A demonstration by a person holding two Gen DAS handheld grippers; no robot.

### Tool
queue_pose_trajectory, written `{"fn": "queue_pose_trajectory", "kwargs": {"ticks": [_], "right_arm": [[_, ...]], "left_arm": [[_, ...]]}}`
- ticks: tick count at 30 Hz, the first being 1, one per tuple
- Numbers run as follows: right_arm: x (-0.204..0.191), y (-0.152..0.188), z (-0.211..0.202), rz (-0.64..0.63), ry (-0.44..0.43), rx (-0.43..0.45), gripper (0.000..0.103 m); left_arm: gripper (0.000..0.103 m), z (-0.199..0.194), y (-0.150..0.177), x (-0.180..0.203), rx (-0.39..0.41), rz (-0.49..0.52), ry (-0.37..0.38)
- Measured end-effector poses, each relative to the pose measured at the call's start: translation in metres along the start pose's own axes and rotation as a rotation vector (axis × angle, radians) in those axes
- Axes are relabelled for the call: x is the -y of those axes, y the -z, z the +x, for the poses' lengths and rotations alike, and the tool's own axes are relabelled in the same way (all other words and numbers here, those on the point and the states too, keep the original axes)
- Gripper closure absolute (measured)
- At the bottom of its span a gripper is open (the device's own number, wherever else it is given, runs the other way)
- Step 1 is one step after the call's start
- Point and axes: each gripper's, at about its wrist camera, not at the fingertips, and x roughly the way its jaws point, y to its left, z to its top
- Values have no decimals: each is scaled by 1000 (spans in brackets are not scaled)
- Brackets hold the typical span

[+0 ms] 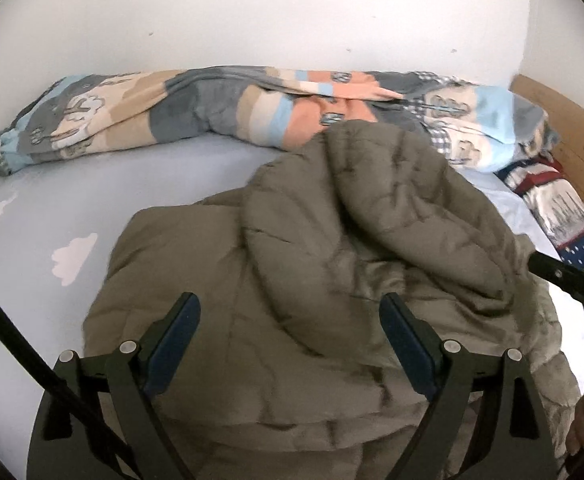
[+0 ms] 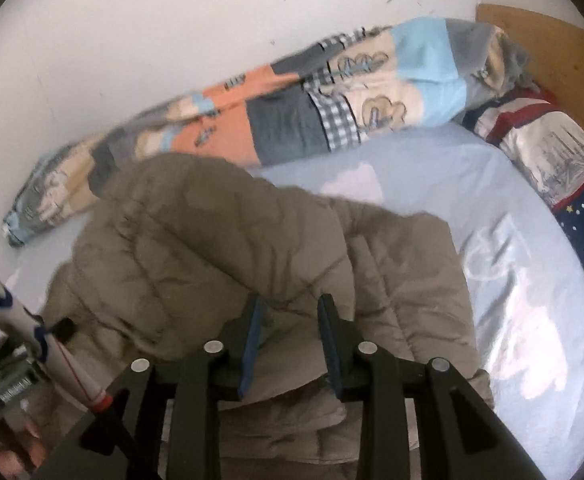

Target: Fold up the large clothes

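A: Left gripper (image 1: 290,312)?
B: Jaws spread wide, gripping nothing; one olive puffer jacket (image 1: 332,248) lies bunched right under and ahead of it on the bed sheet (image 1: 52,208).
A: Right gripper (image 2: 288,312)?
B: Jaws narrowed, a jacket fold between them; can't tell whether it's pinched. One rolled duvet (image 2: 292,108) behind.

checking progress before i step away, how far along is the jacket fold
Partly done: the olive quilted puffer jacket lies bunched on the pale blue cloud-print sheet, one padded section already flopped over its middle. In hand: the right gripper has narrow jaws at a fold; the left gripper hovers open. Left: squaring and flattening.
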Motion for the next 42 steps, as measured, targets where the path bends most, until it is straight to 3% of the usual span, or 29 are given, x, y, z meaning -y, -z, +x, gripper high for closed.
{"fn": "queue_pose_trajectory", "kwargs": {"ticks": [4, 9, 16, 19, 22, 28, 32, 36, 42], "right_arm": [[-20, 2, -3, -49, -24, -6, 58], [-24, 26, 31, -72, 13, -106, 56], [-16, 35, 48, -75, 8, -134, 56], [-16, 28, 31, -61, 17, -138, 56], [-16, 25, 0, -34, -29, -69, 55], [-26, 24, -18, -18, -61, -42, 55], [-33, 25, -1, -26, -57, -66, 55], [-37, 43, 36, -70, -13, -150, 54], [-37, 52, 45, -103, -1, -134, 53]], "left_arm": [[13, 14, 9, 9, -51, 35, 6], [11, 33, 19, 11, -96, 71, -13], [9, 24, 20, 14, -100, 85, -43], [9, 0, 21, 13, -69, 62, -25], [9, -11, 21, 10, -62, 44, -21], [9, -11, 19, 14, -63, 41, -31], [9, 9, 21, 19, -88, 58, -32], [6, 28, 31, 22, -104, 86, -46], [3, 34, 35, 22, -88, 90, -54]]}}
